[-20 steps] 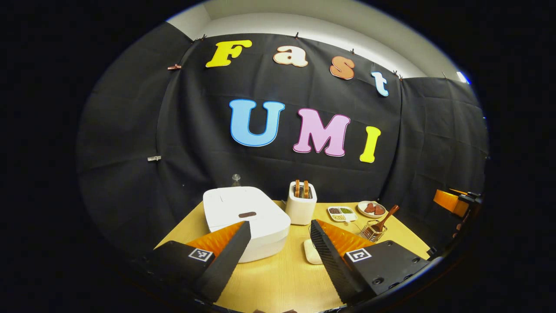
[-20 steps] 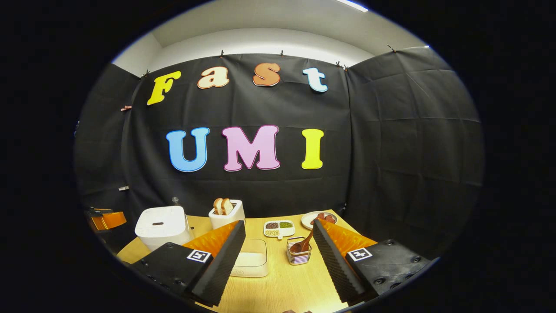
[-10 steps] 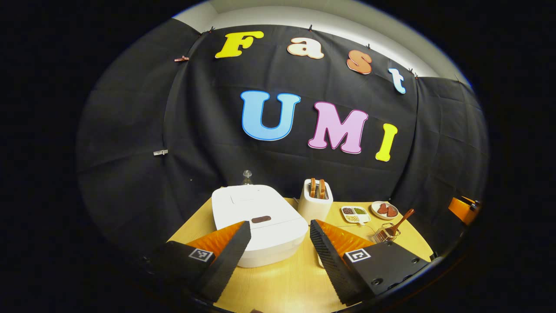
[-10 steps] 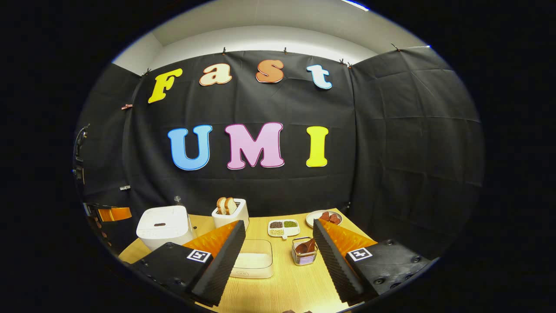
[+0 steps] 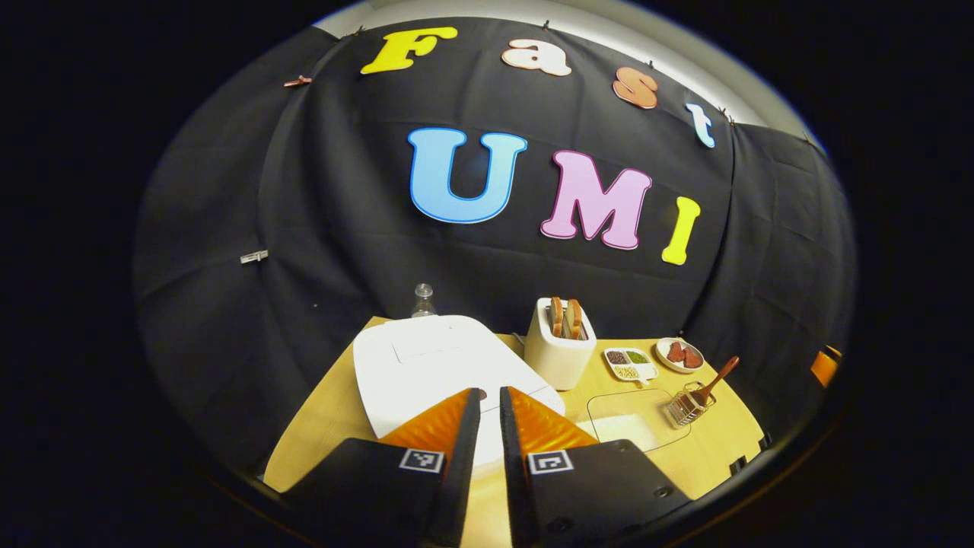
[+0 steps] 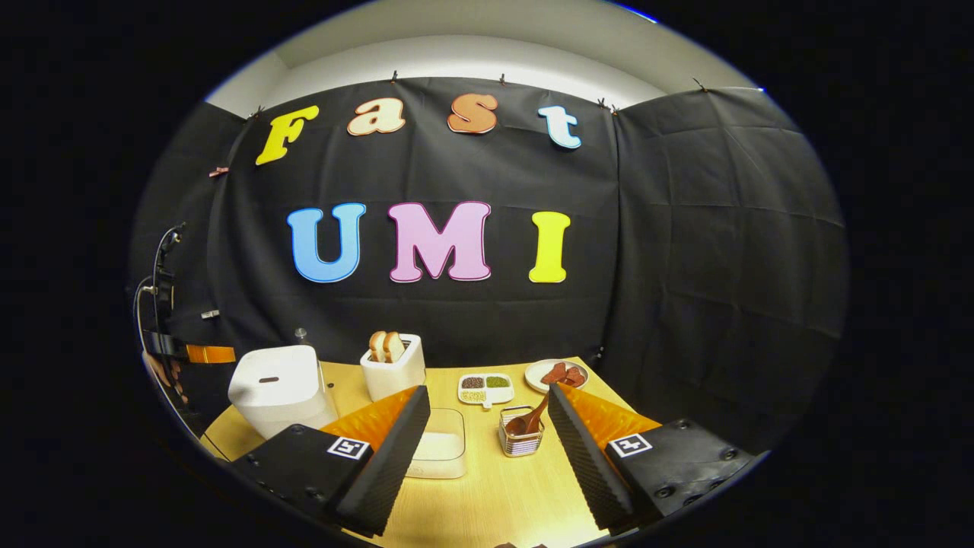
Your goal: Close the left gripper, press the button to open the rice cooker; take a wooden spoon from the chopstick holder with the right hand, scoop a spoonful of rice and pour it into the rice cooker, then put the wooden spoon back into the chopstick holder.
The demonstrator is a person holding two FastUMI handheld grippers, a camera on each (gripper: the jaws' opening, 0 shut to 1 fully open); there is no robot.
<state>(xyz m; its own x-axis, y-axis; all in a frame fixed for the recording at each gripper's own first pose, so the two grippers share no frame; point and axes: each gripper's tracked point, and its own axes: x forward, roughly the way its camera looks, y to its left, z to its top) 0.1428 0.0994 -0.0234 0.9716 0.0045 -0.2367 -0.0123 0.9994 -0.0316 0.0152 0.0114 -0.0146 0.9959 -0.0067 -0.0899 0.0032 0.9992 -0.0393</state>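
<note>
Left gripper (image 5: 487, 396): fingers nearly together, holding nothing, poised over the button (image 5: 482, 395) at the rice cooker (image 5: 426, 365) front edge. Lid down, not pressed yet by my read. Right gripper (image 6: 487, 403): wide apart, empty. Beyond it, wooden spoon (image 6: 526, 422) sits in chopstick holder (image 6: 521, 440); scoop, pour, return pending.

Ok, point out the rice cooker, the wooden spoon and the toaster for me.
rice cooker (image 6: 275, 384): right gripper view, on its white front wall.
wooden spoon (image 6: 527, 421): right gripper view, on the bowl end, standing in the wire holder.
toaster (image 5: 558, 358): left gripper view, on its white side below the toast.
</note>
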